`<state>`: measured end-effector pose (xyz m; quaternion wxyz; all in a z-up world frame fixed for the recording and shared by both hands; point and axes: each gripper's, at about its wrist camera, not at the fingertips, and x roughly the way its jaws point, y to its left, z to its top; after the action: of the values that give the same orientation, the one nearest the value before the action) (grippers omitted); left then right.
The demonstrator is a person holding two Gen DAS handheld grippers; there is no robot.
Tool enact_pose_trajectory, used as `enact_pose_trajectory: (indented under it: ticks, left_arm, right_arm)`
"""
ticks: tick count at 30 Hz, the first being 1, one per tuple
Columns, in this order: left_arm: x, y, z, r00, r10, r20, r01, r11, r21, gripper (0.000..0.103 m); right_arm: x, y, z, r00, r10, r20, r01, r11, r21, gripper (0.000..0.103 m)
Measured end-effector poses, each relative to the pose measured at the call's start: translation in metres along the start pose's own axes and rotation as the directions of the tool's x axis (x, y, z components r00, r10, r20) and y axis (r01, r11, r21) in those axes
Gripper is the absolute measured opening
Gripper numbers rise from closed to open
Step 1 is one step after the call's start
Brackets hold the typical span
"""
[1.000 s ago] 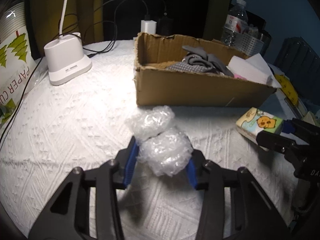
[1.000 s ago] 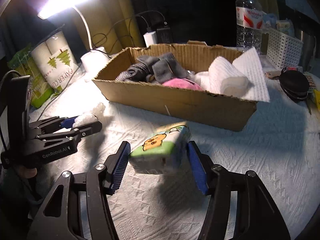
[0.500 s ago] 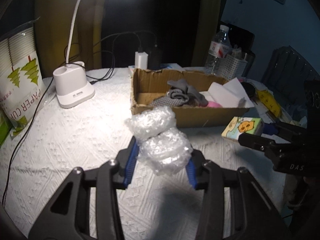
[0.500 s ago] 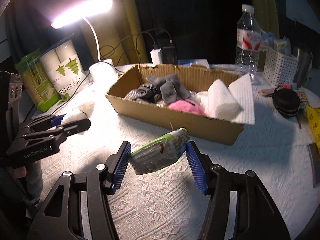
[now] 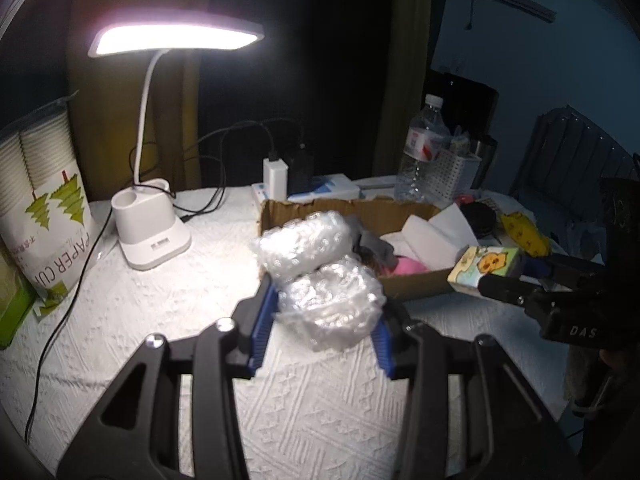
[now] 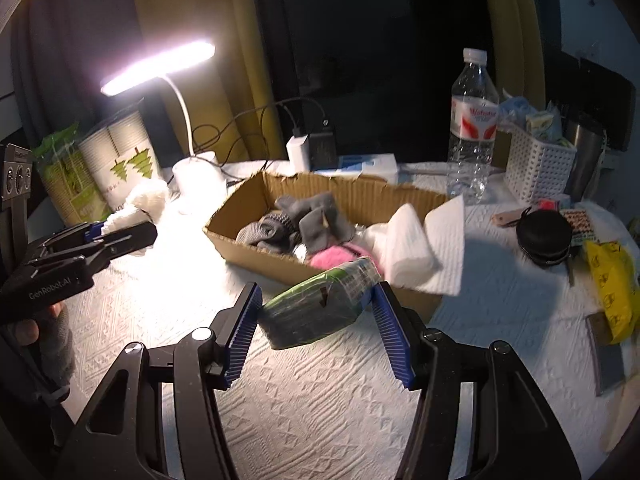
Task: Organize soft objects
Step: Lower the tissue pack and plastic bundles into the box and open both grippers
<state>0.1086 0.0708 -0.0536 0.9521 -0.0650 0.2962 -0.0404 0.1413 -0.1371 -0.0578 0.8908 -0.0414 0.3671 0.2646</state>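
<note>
My left gripper is shut on a wad of clear bubble wrap and holds it above the white tablecloth, in front of the cardboard box. My right gripper is shut on a green tissue pack, tilted, held above the cloth near the box's front wall. The box holds grey socks, a pink soft item and folded white paper towel. The left wrist view shows the right gripper with the tissue pack; the right wrist view shows the left gripper with the bubble wrap.
A lit desk lamp stands back left beside a paper cup sleeve. Chargers and cables, a water bottle and a white basket stand behind the box. A black round case and a yellow bag lie at right.
Both grippers have risen from the table with their loads. The tissue pack has tipped on its side in the right gripper. The box now sits lower and farther in both views.
</note>
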Motion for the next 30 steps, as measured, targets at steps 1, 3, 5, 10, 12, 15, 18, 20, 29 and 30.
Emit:
enact_pose_trajectory:
  ticks: [1,3,5,10,12,15,18,20,29,30]
  left_arm:
    - [0.000,0.000,0.003,1.000,0.000,0.005,0.000,1.000,0.005,0.044]
    - [0.002,0.000,0.008,1.000,-0.004,0.013,0.004,1.000,0.014,0.044]
    - [0.003,0.000,0.012,1.000,-0.006,0.018,0.006,1.000,0.021,0.044]
    - [0.009,0.002,0.022,0.999,-0.019,0.036,0.018,0.999,0.028,0.044]
    - [0.014,0.004,0.025,0.999,-0.020,0.037,0.019,0.999,0.029,0.044]
    - [0.023,0.007,0.030,0.999,-0.025,0.039,0.024,0.999,0.035,0.044]
    - [0.034,0.010,0.035,0.999,-0.022,0.040,0.021,0.999,0.038,0.044]
    - [0.042,0.012,0.036,0.999,-0.020,0.037,0.019,0.999,0.035,0.044]
    - [0.084,0.019,0.032,1.000,-0.019,-0.018,0.019,1.000,0.012,0.044]
    - [0.088,0.019,0.032,0.999,-0.020,-0.025,0.020,1.000,0.011,0.044]
  right_arm:
    - [-0.001,-0.001,0.002,1.000,-0.001,0.006,0.001,1.000,-0.001,0.060]
    - [-0.002,-0.003,0.008,1.000,-0.003,0.020,0.003,1.000,0.000,0.060]
    - [-0.003,-0.006,0.013,0.999,-0.007,0.031,0.007,1.000,-0.001,0.060]
    - [0.000,-0.013,0.025,0.998,-0.019,0.052,0.019,1.000,-0.001,0.060]
    - [0.003,-0.016,0.029,0.998,-0.024,0.056,0.025,1.000,-0.003,0.060]
    - [0.008,-0.018,0.034,0.998,-0.028,0.060,0.028,1.000,-0.002,0.060]
    - [0.016,-0.023,0.040,0.998,-0.028,0.061,0.028,1.000,0.000,0.060]
    - [0.022,-0.025,0.043,0.998,-0.028,0.060,0.028,1.000,0.003,0.060]
    - [0.055,-0.042,0.052,0.999,-0.026,0.035,0.026,0.999,0.019,0.060]
    - [0.059,-0.044,0.053,0.999,-0.026,0.031,0.026,0.999,0.021,0.060]
